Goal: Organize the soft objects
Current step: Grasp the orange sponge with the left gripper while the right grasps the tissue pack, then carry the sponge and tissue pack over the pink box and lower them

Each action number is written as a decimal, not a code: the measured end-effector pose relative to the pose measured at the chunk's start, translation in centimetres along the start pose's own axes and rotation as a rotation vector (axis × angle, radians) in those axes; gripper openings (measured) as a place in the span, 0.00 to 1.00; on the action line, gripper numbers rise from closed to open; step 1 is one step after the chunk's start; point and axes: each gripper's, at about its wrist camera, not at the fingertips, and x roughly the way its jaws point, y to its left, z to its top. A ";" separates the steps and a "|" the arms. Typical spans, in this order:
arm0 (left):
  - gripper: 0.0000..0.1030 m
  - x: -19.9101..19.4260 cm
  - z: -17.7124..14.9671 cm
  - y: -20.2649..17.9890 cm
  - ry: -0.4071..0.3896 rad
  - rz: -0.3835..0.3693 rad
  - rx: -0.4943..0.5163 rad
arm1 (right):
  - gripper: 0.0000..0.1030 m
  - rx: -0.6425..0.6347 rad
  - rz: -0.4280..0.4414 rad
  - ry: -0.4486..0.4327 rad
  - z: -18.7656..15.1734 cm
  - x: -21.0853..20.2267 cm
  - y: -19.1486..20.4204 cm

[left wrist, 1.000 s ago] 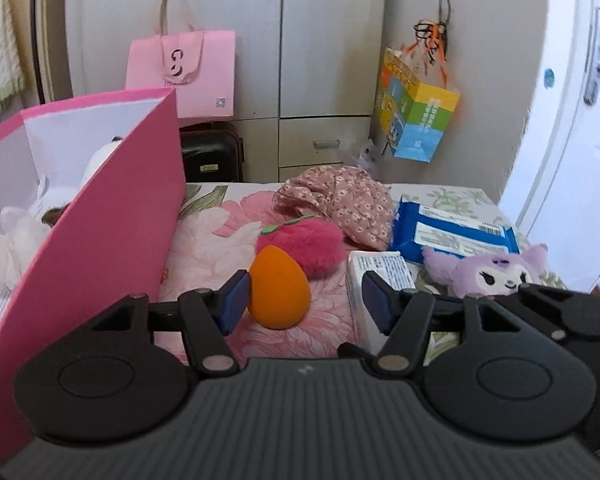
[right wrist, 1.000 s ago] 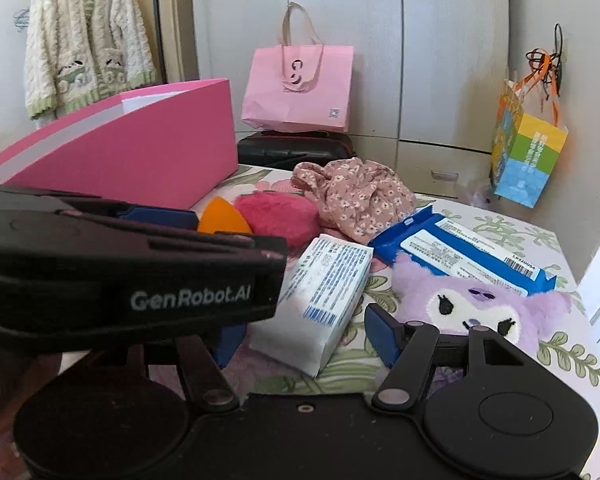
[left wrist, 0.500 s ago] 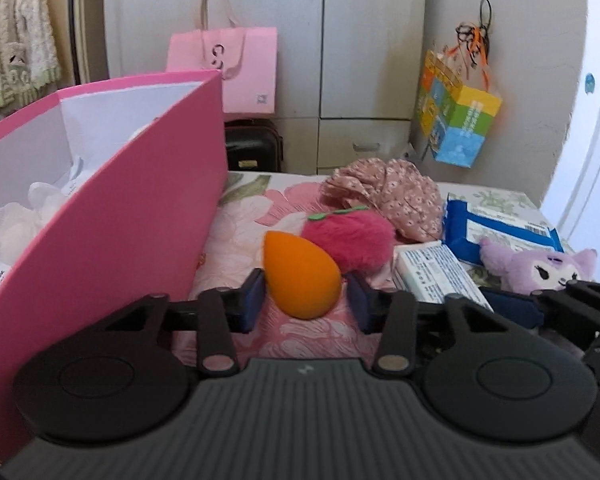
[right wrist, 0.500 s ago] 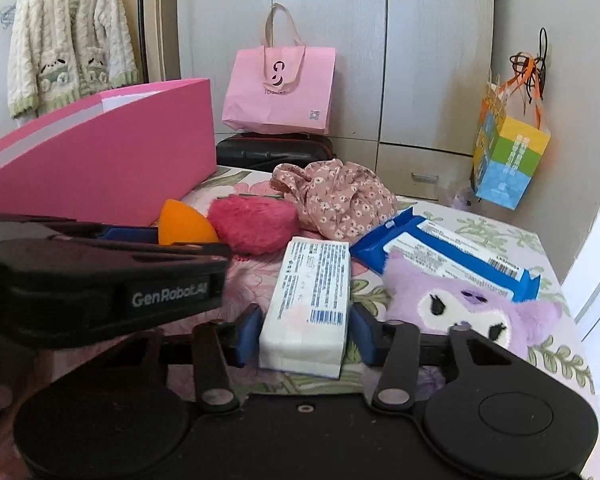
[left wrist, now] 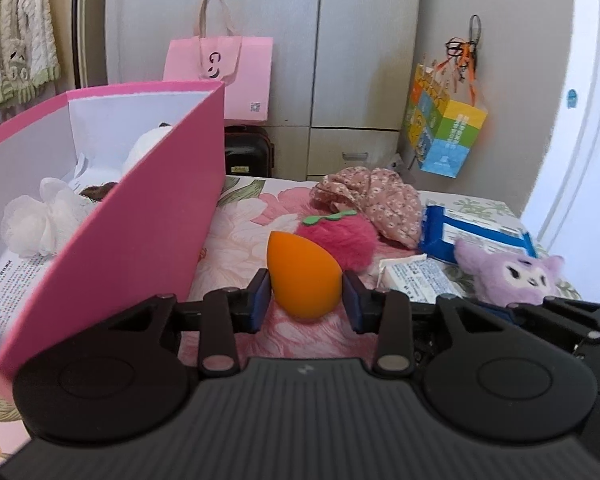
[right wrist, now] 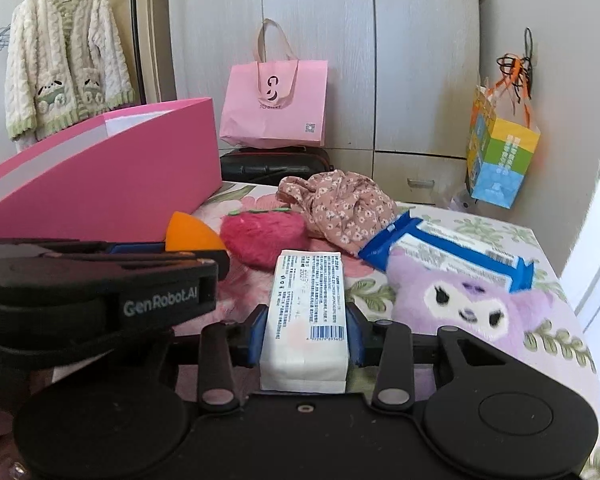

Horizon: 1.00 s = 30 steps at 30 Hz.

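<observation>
My left gripper (left wrist: 305, 301) is shut on an orange egg-shaped sponge (left wrist: 304, 274), its blue pads against both sides, just right of the pink box (left wrist: 152, 240). My right gripper (right wrist: 305, 334) is shut on a white tissue pack (right wrist: 306, 312) that stands between its pads. The sponge tip (right wrist: 192, 234) and the left gripper body (right wrist: 100, 292) show at the left of the right wrist view. The tissue pack (left wrist: 416, 278) also shows in the left wrist view.
On the floral table lie a pink fluffy strawberry (left wrist: 340, 240), a floral cloth cap (left wrist: 370, 200), a blue wipes pack (left wrist: 476, 234) and a purple plush (right wrist: 468, 304). The pink box holds a white mesh puff (left wrist: 40, 220) and white plush. A pink bag (right wrist: 276, 104) and cabinets stand behind.
Both grippers closed from open: the left onto the orange sponge, the right onto the tissue pack. Both views shifted slightly as the grippers moved forward.
</observation>
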 end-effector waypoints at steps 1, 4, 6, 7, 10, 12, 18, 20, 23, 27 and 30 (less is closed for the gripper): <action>0.36 -0.4 -0.1 0.0 0.000 -0.004 0.008 | 0.43 0.009 0.002 0.004 -0.2 -0.4 0.0; 0.36 -1.8 -0.3 0.1 -0.003 -0.020 0.011 | 0.43 0.023 0.009 0.009 -0.7 -1.5 0.2; 0.36 -2.7 -0.6 0.4 -0.004 -0.035 -0.007 | 0.43 0.029 0.012 0.005 -1.0 -2.4 0.4; 0.36 -3.1 -0.7 0.5 -0.009 -0.039 -0.008 | 0.43 0.032 0.015 0.001 -1.2 -2.9 0.5; 0.36 -4.4 -1.2 0.7 -0.011 -0.050 -0.002 | 0.43 0.045 0.026 -0.006 -1.7 -4.0 0.5; 0.36 -5.1 -1.5 0.9 -0.008 -0.064 0.000 | 0.43 0.044 0.032 -0.015 -2.0 -4.9 0.7; 0.36 -7.0 -2.3 1.9 0.019 -0.108 0.013 | 0.43 0.016 0.026 -0.015 -2.9 -7.1 1.7; 0.36 -7.5 -2.7 2.2 0.027 -0.125 0.025 | 0.43 0.014 0.016 -0.013 -3.3 -7.8 1.9; 0.36 -8.4 -3.4 2.7 0.042 -0.141 0.034 | 0.43 0.016 0.015 -0.001 -4.0 -8.6 1.9; 0.36 -9.2 -4.4 3.8 0.087 -0.187 0.023 | 0.43 0.046 0.039 0.029 -4.8 -9.4 1.8; 0.36 -9.5 -4.7 4.7 0.155 -0.218 0.043 | 0.43 0.059 0.048 0.015 -5.2 -10.5 2.1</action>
